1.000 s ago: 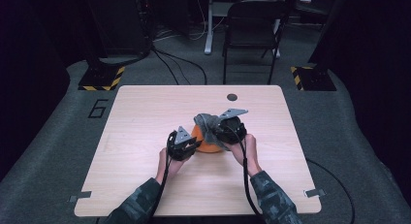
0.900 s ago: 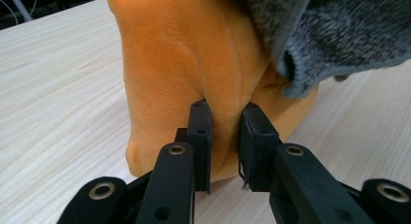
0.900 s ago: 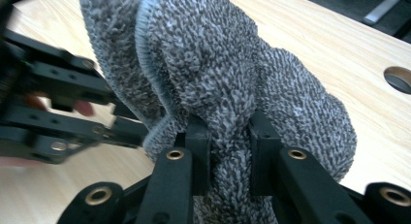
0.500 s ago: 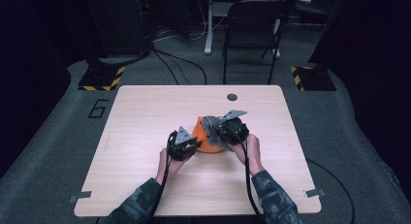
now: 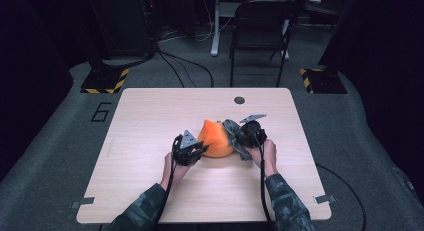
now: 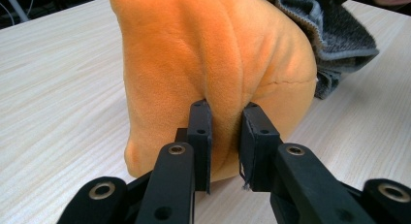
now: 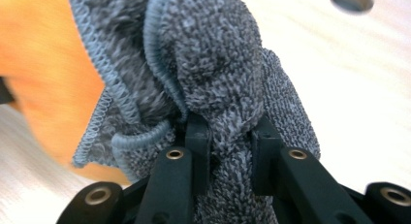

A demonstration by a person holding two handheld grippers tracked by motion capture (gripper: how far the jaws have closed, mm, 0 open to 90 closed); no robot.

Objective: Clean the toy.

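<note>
two cloths pinched at mid-table

we start with the wooden table (image 5: 150,191), pale and wide, on a grey carpeted floor (image 5: 50,156) with a painted number six (image 5: 101,111) just off the table's far left corner. a black chair (image 5: 260,31) stands well beyond the far edge, and two yellow-and-black striped bases (image 5: 105,81) sit on the floor on either side of it. a small dark round hole (image 5: 239,100) marks the tabletop near its far edge.

near the middle of the table we see the orange cloth (image 5: 216,139), a plush bundle that rises to a soft peak and rests on the wood. touching its right side is the grey towel (image 5: 234,136), bunched and folded, with looped stitching along its hem in the right gripper view.

our left gripper (image 5: 192,150) sits just left of the orange cloth. in the left gripper view its jaws are clamped on a vertical fold of the orange cloth (image 6: 213,78) low on the bundle, with the fabric squeezed between the pads.

our right gripper (image 5: 245,139) sits at the right of the pile. in the right gripper view its jaws are clenched on a thick wad of the grey towel (image 7: 213,64), which bulges above them, with the orange cloth (image 7: 34,64) blurred behind on the left.
</note>
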